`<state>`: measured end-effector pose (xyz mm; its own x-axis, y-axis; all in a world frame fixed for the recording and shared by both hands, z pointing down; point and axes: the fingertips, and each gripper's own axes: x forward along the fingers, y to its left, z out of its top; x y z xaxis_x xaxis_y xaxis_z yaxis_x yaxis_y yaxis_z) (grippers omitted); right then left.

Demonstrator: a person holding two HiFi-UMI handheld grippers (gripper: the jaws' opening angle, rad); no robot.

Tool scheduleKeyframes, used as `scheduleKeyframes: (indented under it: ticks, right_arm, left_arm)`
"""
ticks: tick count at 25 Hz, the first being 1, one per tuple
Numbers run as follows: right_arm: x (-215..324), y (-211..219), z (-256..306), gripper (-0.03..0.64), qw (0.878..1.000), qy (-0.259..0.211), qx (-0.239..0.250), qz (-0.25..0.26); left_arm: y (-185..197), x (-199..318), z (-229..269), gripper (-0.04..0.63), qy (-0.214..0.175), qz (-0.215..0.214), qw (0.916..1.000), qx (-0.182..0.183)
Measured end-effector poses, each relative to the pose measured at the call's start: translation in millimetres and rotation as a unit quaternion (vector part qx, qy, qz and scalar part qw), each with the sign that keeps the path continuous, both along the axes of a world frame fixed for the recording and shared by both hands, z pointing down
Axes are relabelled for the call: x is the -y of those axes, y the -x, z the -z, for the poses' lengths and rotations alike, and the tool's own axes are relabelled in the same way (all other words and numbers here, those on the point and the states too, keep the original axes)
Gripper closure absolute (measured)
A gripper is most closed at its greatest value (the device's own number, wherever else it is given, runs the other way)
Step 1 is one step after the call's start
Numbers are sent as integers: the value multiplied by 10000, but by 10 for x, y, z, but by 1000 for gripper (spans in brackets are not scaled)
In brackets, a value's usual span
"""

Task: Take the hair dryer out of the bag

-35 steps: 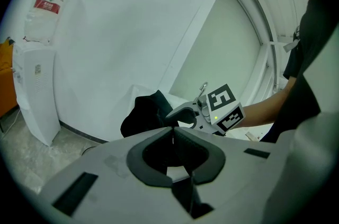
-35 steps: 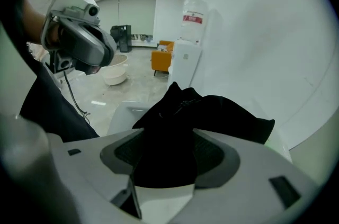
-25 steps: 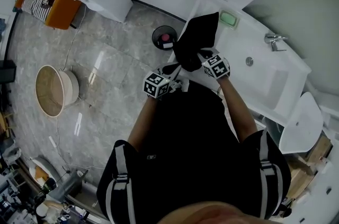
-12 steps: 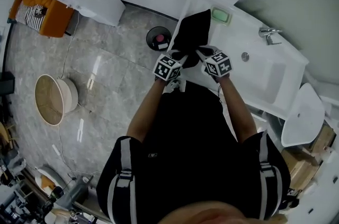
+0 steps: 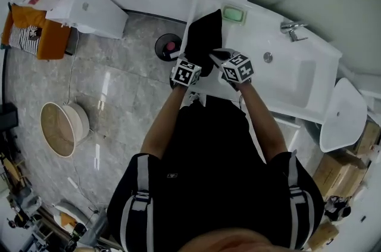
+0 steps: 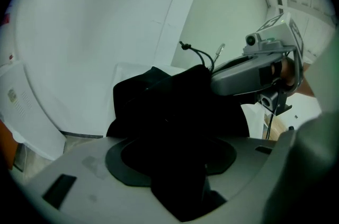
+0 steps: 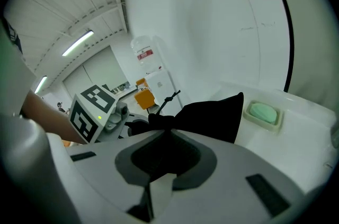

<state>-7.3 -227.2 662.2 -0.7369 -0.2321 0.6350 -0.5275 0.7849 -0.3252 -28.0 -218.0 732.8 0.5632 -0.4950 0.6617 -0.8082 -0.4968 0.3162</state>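
Right gripper [image 5: 219, 56]: clamped narrow on bag [image 5: 204, 36] edge, probably to hold the mouth up.
Left gripper [image 5: 193, 61]: just opened wide, bag cloth between, unpinched; likely regripping.

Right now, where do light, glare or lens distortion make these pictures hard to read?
Head view: sharp, evenly lit, with pale glare streaks on the floor tiles. Left gripper view: the black bag is one dark mass without detail, and the corners are black. Right gripper view: straight wall lines bend strongly; the ceiling lights glow bright.
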Motion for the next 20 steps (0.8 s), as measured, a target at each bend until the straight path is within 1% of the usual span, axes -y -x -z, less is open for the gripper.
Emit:
scheduleKeyframes:
  ticks: [2,6,9,12,16,19,20]
  right_arm:
    - [27,-24,6,534,10000,21,-11,-17]
    - [-6,-63,25,534,10000,82,-12,-5]
    - [-42,-74,33,534,9999,98,-13,73]
    - [-95,-106,8,534,9998,104,-54,171]
    - [-222,-151,-55,537,9997,158,-90,187]
    - [-274,-202,-118,535,9996,283,-17,93]
    - [-290,-219,-144,535,9995,297,-31,67]
  left_arm:
    - [-57,42,-85,395,134,-98,9997,172]
    - [-115,79,-296,391,372,-227,9978,497]
    - [-148,124,-479,387,537,-281,9962,618]
    - [-167,212,-504,387,601,-303,9950,732]
    - [-263,191,-621,376,745,-427,9936,733]
    - [-273,234,-677,378,703,-333,9949,639]
    - [-261,246,-673,384,741,-279,9955,524]
